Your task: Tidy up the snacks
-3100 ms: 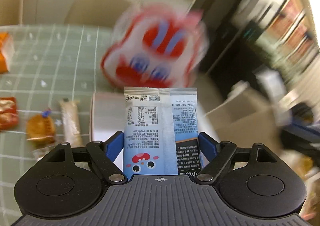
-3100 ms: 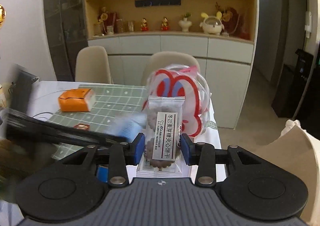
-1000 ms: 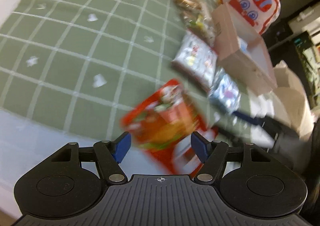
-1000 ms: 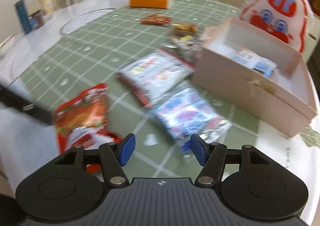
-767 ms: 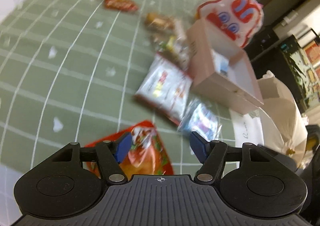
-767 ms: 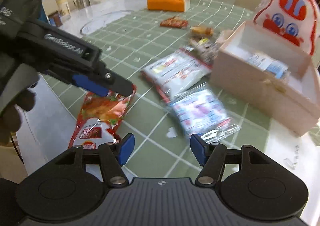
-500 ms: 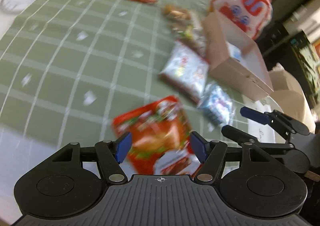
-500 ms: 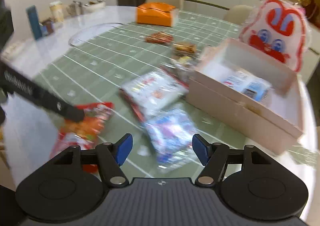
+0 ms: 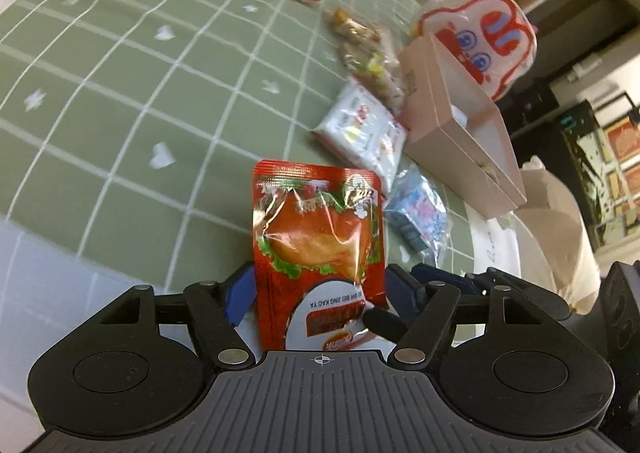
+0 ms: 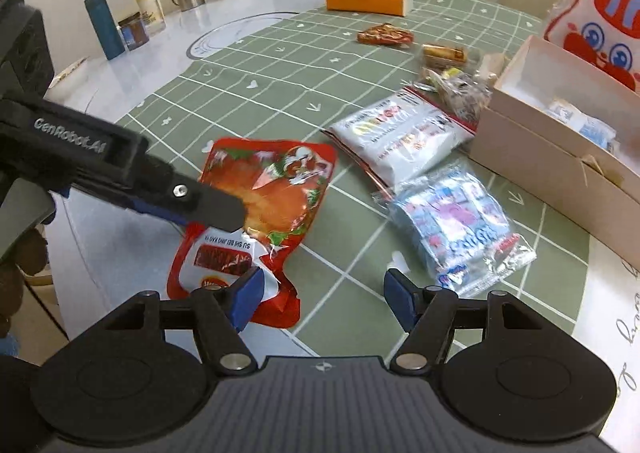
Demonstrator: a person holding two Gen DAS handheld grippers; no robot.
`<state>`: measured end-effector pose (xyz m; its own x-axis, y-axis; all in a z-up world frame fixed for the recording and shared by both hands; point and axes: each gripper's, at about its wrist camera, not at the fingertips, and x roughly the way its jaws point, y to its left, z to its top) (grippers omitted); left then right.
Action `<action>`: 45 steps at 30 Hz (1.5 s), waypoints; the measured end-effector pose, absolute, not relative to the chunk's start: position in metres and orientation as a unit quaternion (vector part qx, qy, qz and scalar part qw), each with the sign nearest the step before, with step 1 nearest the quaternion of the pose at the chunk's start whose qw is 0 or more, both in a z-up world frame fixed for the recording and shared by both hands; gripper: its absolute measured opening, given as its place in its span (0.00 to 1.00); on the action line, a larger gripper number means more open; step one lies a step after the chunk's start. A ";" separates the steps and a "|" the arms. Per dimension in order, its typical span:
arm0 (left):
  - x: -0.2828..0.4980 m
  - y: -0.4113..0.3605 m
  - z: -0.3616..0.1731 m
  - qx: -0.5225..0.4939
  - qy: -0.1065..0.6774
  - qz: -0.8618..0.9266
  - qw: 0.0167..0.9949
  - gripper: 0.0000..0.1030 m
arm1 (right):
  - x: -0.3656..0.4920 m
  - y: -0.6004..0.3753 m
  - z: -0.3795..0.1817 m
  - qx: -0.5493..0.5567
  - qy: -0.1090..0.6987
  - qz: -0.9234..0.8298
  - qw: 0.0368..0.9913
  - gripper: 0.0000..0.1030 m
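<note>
Since half a second ago, your left gripper [image 9: 318,295] is closing around one glossy red foil snack pouch [image 9: 318,241], jaws flanking it on the green checked tablecloth [image 10: 280,85]. Your right gripper [image 10: 320,299] is hovering, jaws apart, near one blue-and-white packet [image 10: 452,229] beside one pink cardboard box [image 10: 552,157].

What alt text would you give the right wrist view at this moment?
The right hand-held gripper hangs open above a green checked tablecloth, while the left hand-held gripper reaches in over a red snack pouch. A white packet, a blue packet and a pink box lie to the right.
</note>
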<state>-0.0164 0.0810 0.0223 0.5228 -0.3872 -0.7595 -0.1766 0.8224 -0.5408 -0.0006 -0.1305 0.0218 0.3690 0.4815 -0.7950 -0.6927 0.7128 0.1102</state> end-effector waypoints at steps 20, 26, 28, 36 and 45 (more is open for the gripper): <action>0.029 0.020 0.023 -0.179 0.516 -0.108 0.831 0.69 | 0.003 -0.173 0.015 -0.104 0.416 0.325 0.843 0.61; 0.031 0.021 0.022 -0.174 0.510 -0.115 0.834 0.69 | -0.001 -0.175 0.018 -0.103 0.411 0.322 0.846 0.55; 0.030 0.021 0.022 -0.172 0.507 -0.118 0.836 0.69 | -0.004 -0.179 0.022 -0.100 0.402 0.312 0.855 0.44; 0.032 0.024 0.010 -0.244 0.492 -0.175 0.817 0.66 | -0.001 -0.178 0.017 -0.117 0.412 0.288 0.856 0.36; 0.041 0.013 0.015 -0.207 0.510 -0.172 0.817 0.43 | -0.006 -0.178 0.017 -0.104 0.410 0.285 0.861 0.35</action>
<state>0.0408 0.0134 0.0149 0.4217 -0.4911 -0.7623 0.0701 0.8558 -0.5126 -0.0060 -0.1779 0.0172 0.5025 0.4050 -0.7638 -0.5749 0.8164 0.0546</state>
